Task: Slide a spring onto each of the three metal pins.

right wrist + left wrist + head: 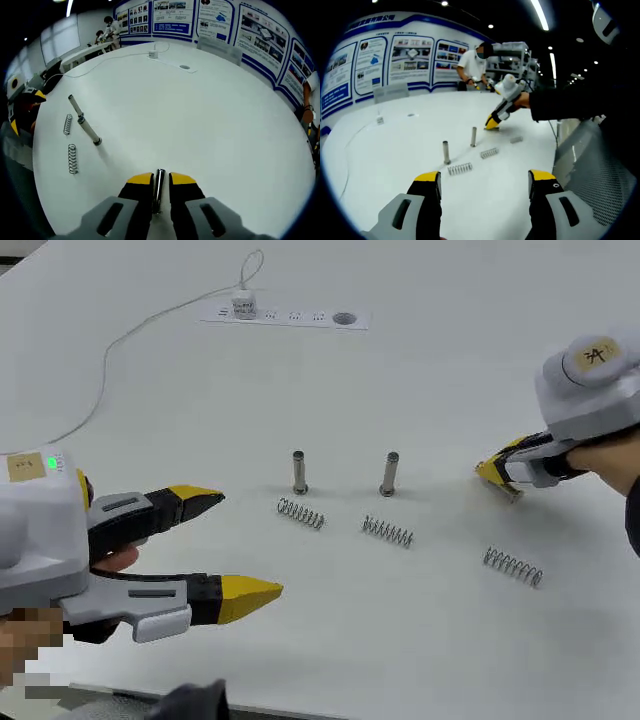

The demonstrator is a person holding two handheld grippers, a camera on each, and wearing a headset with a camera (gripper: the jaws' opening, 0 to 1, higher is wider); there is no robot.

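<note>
Right gripper view: R hand-held gripper (160, 179) pinching a pin (159, 197); L hand-held gripper (250, 543) spread apart.

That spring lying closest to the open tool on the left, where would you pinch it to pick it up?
Probably at the middle coils, squeezing across its width, coming down from above. The spring lies flat on its side on the table, and a pin stands upright just behind it, so the open left tool has more room from above.
</note>
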